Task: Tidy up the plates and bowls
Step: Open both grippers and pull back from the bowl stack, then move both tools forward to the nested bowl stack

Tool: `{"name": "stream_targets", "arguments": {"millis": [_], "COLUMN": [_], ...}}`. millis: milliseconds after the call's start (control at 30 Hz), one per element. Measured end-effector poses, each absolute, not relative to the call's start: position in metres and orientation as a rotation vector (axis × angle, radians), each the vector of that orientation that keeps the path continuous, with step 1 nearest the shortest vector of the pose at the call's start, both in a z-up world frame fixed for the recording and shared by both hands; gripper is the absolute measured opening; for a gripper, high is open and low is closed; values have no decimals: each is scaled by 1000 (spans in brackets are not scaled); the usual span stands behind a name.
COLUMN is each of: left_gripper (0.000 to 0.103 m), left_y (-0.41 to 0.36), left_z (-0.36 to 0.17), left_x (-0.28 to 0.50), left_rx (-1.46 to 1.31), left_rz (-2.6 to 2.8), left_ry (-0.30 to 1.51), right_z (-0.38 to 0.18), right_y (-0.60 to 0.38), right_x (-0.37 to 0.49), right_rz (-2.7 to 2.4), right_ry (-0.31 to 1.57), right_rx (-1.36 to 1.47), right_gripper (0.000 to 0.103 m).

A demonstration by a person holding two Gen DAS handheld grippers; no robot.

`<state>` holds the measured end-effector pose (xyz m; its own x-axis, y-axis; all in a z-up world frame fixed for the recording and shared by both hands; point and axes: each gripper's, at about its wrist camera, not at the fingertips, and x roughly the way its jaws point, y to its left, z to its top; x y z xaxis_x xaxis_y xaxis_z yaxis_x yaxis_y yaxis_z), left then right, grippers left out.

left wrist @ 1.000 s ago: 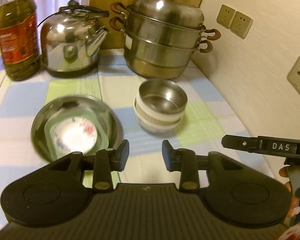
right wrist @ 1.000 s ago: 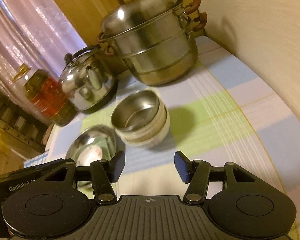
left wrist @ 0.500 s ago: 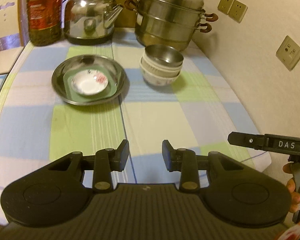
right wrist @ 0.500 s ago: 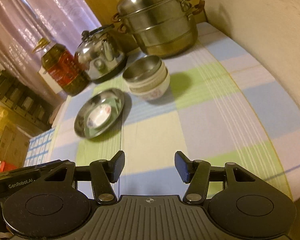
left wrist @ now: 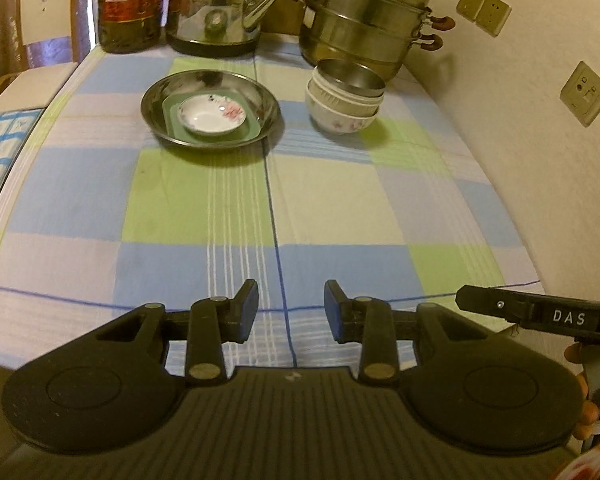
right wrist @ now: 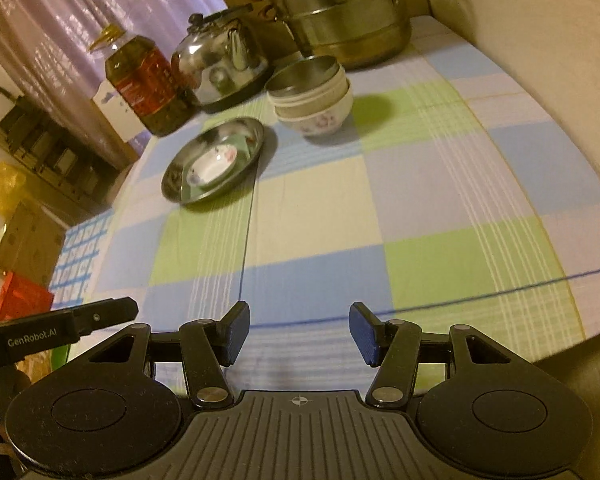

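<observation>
Far across the checked tablecloth sits a steel plate [left wrist: 260, 98] [right wrist: 252, 142] holding a green square plate [left wrist: 172, 114] with a small white flowered saucer [left wrist: 212, 114] [right wrist: 214, 162] on top. To its right stands a stack of white flowered bowls [left wrist: 340, 118] [right wrist: 320, 114] with a steel bowl [left wrist: 350, 76] [right wrist: 304, 74] nested on top. My left gripper [left wrist: 290, 310] is open and empty over the table's near edge. My right gripper [right wrist: 298, 334] is open and empty too, also near the front edge. Both are well back from the dishes.
Along the back stand an oil bottle [left wrist: 130, 4] [right wrist: 146, 82], a steel kettle [left wrist: 216, 4] [right wrist: 220, 64] and a stacked steamer pot [left wrist: 364, 16] [right wrist: 340, 8]. The wall with sockets [left wrist: 584, 94] runs along the right. A chair [left wrist: 40, 24] stands at the far left.
Both grippers have pulled back from the dishes toward the table's near edge, so the plates and bowls look smaller and farther away. Their jaws stayed open and empty.
</observation>
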<state>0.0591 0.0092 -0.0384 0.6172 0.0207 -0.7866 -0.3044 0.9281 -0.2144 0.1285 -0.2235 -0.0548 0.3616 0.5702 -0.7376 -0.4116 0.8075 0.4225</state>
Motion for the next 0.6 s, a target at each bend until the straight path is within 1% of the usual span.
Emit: {"name": "stream_targets", "arguments": {"millis": [600], "left_gripper": [32], "left_y": [11], "left_z": [-47], "left_x": [41], "left_rx": [-374], "left_rz": [235], "left_ry": [923], "right_z": [-69], "right_y": [-211], "right_x": [120], "right_rz": [685], "right_ry": [1081], "right_rx": [123], "right_gripper": [56]}}
